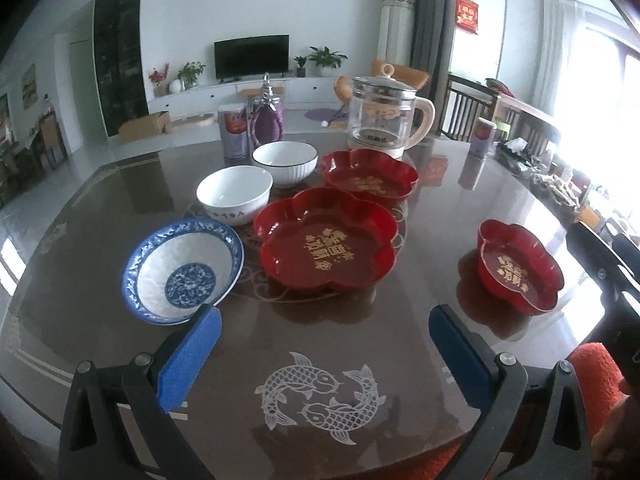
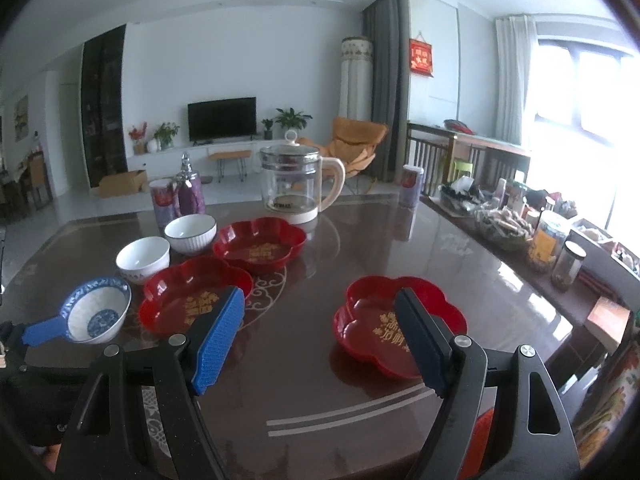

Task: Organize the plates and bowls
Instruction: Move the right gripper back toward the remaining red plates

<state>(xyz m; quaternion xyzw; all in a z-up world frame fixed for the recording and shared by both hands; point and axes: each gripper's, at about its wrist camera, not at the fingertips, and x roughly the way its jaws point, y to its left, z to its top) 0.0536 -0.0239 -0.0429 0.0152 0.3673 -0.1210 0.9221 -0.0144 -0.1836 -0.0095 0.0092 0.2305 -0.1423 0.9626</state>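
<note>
On the dark round table stand three red flower-shaped plates: a big one (image 1: 326, 240) in the middle, one behind it (image 1: 370, 174), and a small one (image 1: 518, 266) at the right. A blue-and-white bowl (image 1: 184, 270) sits front left, with a plain white bowl (image 1: 234, 194) and a ribbed white bowl (image 1: 285, 162) behind it. My left gripper (image 1: 324, 326) is open and empty, its left pad next to the blue bowl. My right gripper (image 2: 320, 312) is open and empty, its right finger in front of the small red plate (image 2: 400, 320).
A glass kettle (image 1: 386, 114), a purple jar (image 1: 266, 120) and a can (image 1: 234, 132) stand at the table's far side. Another can (image 1: 482, 136) is at the right. Jars and packets (image 2: 548, 240) crowd a side counter. The table edge (image 1: 120, 412) is near me.
</note>
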